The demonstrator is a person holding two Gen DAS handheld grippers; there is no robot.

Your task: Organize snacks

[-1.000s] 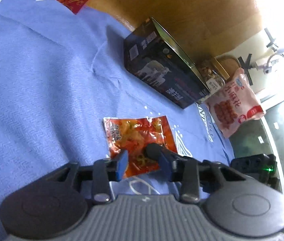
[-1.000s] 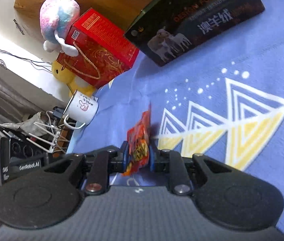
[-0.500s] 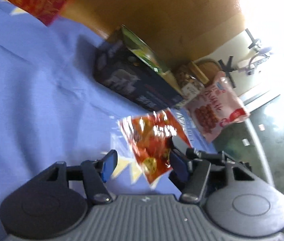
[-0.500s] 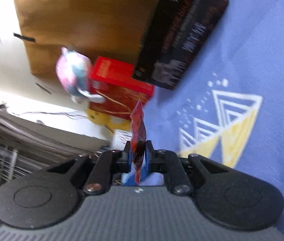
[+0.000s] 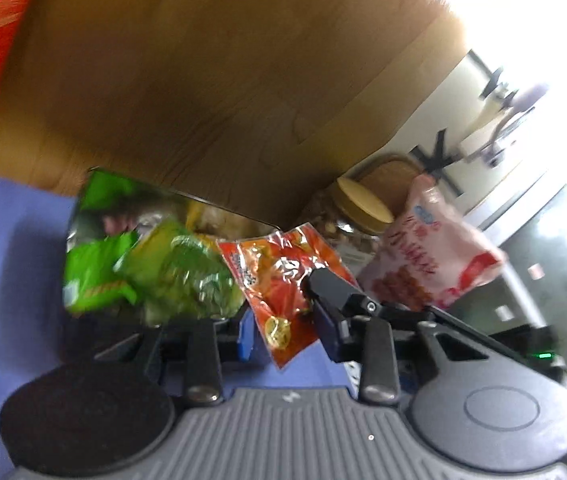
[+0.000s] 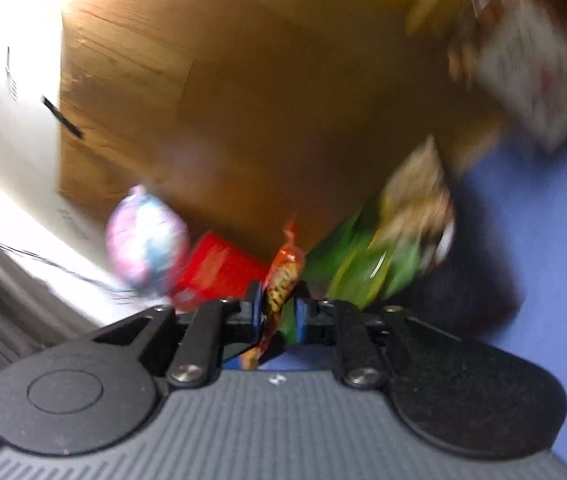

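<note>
In the left wrist view a red snack packet hangs between my left gripper's wide-apart jaws; only the right finger seems to touch it. An open dark box holding green snack bags lies just beyond. In the right wrist view my right gripper is shut on an orange-red snack packet, held edge-on and raised. The box with green bags shows blurred just right of it.
A pink-and-white snack bag and a lidded glass jar stand right of the box. A wooden wall rises behind. A red gift box and a plush toy sit at left. Blue cloth covers the table.
Both grippers have lifted off the cloth and tilted up toward the box, whose open top with green bags now shows. The left jaws have spread apart. The right keeps its packet.
</note>
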